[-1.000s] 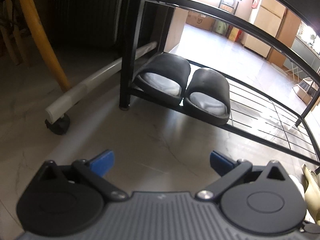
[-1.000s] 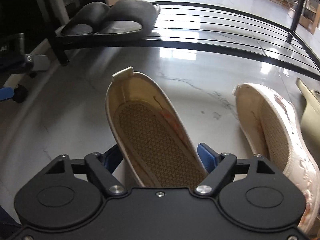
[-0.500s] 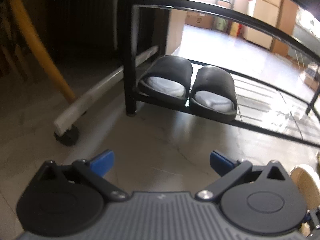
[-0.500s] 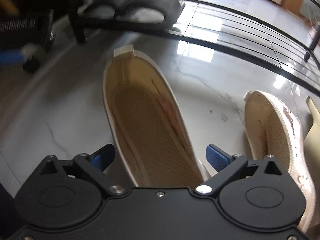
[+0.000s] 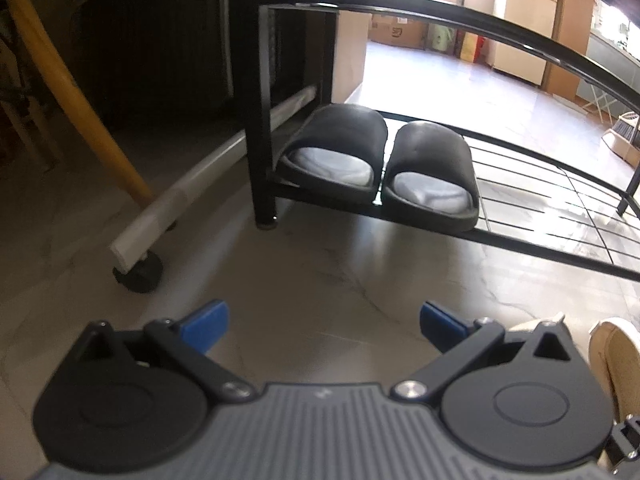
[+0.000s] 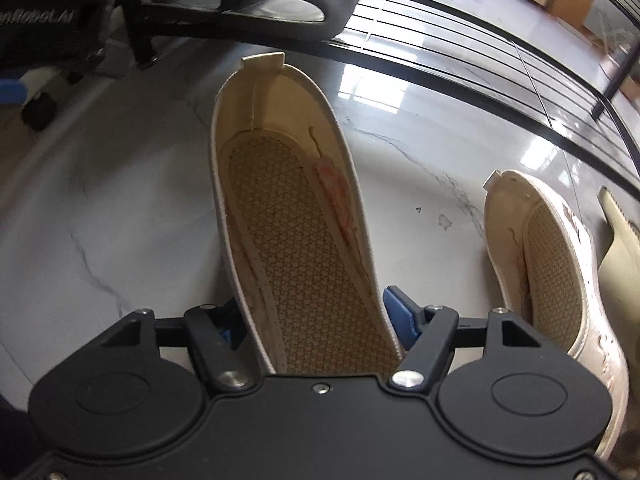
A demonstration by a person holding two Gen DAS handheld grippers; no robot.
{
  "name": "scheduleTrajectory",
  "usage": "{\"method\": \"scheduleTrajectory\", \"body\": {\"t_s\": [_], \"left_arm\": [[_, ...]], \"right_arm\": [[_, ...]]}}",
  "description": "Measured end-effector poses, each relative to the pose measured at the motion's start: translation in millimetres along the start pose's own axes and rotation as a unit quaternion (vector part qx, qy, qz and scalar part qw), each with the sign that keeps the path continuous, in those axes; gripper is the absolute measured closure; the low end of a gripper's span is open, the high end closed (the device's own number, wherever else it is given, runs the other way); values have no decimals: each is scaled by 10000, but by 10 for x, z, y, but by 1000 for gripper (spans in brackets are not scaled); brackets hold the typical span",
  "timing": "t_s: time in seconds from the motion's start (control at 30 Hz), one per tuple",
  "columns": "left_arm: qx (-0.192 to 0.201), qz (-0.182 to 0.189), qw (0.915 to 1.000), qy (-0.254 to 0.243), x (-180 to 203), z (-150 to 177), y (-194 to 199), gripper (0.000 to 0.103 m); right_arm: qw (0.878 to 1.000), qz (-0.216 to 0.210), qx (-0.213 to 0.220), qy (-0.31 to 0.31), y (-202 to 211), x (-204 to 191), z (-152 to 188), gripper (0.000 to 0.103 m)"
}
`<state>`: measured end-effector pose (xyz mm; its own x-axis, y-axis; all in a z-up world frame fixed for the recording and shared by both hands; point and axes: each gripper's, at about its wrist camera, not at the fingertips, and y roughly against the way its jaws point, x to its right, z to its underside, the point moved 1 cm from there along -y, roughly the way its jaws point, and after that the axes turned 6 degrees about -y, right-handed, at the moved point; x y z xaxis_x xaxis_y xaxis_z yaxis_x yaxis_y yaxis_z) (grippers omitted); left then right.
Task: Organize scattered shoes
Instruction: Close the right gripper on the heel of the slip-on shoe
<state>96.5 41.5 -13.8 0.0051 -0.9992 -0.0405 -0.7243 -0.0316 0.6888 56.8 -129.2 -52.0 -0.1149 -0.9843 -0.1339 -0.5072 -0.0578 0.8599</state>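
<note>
Two black slides (image 5: 376, 164) sit side by side on the rack's (image 5: 552, 248) bottom shelf, ahead of the left gripper (image 5: 323, 322). Its blue pads spread wide, nothing between them, bare floor (image 5: 320, 280) below. Cream shoe edge (image 5: 612, 356) just right of it.

Right view: right gripper (image 6: 316, 318) pads pressed against both sides of a cream shoe (image 6: 288, 216), heel pointing away toward the rack (image 6: 460, 56). Second cream shoe (image 6: 548, 256) on the floor to the right, apart. Slides (image 6: 264, 4) ahead-left on the shelf.
</note>
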Motion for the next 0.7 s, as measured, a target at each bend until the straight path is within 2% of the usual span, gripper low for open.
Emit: {"method": "scheduleTrajectory", "body": {"t_s": [0.2,0.27,0.4,0.57,0.63,0.7], "left_arm": [[-73,-101,9999,113,-55,-4,-20,1],[-80,-126,9998,131,-67,-7,-23,1],[-173,-247,9993,208,-117,-13,-68,1],[-308,-205,9982,462,-200,8,-113,1],[-333,-224,9982,443,-196,12,-127,1],[-361,-240,9982,413,-187,18,-141,1]], "right_arm": [[9998,85,-44,-185,-54,-70,-25,35],[9989,99,-49,-466,-77,-58,-69,35],[9960,436,-56,-781,-188,-57,-228,39],[9911,820,-86,-1045,-305,-75,-387,39],[9891,835,-158,-1204,-341,-57,-417,35],[9889,612,-227,-1338,-366,-9,-426,18]]}}
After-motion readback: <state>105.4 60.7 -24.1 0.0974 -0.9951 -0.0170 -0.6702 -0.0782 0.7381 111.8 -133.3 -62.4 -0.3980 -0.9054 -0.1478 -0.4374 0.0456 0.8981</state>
